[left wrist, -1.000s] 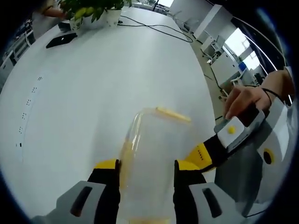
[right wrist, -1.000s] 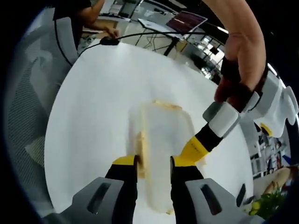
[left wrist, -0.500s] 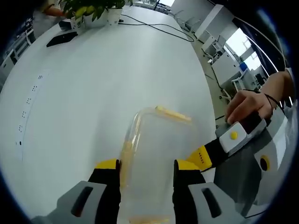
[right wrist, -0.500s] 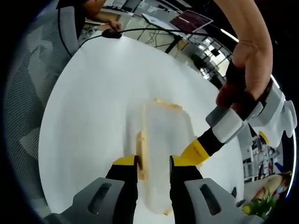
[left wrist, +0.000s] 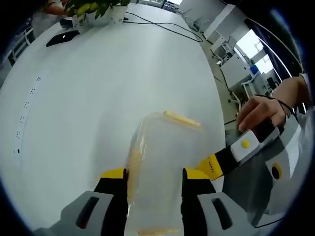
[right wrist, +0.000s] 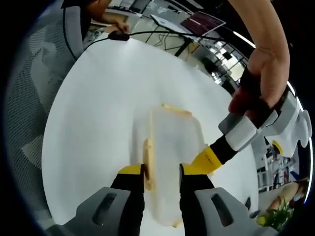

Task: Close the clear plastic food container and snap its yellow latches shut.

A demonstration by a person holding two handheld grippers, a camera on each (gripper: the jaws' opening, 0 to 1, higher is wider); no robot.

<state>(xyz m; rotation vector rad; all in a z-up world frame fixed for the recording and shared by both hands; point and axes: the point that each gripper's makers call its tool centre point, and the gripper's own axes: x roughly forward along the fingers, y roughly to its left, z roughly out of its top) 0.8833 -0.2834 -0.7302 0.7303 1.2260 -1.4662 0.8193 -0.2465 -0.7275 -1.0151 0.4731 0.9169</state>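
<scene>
From the left gripper view I see my left gripper (left wrist: 150,176) with its yellow-tipped jaws set on either side of the clear plastic food container (left wrist: 162,162), which lies on the white table (left wrist: 98,88); the jaws stand apart and I cannot tell whether they press its walls or merely flank it. A yellow latch (left wrist: 181,118) shows along the container's far end and another (left wrist: 134,160) runs down its left long side, just inside my left jaw. The right gripper (left wrist: 231,156) comes in from the right, its yellow tip touching the container's right edge, with a hand (left wrist: 258,112) gripping its handle. This view also gives me a potted plant (left wrist: 96,9) and a dark flat device (left wrist: 61,37) at the table's far end, and a black cable (left wrist: 162,27) trailing across it. The right gripper view shows what the other cannot: my right gripper (right wrist: 161,173) clamped narrowly on the container (right wrist: 172,147) at the side latch (right wrist: 148,164), the yellow strip pinched between the jaws. There the left gripper (right wrist: 231,142) reaches in from the right, held by a hand (right wrist: 261,64), touching the container's edge, and a laptop (right wrist: 199,22) sits beyond the table.
</scene>
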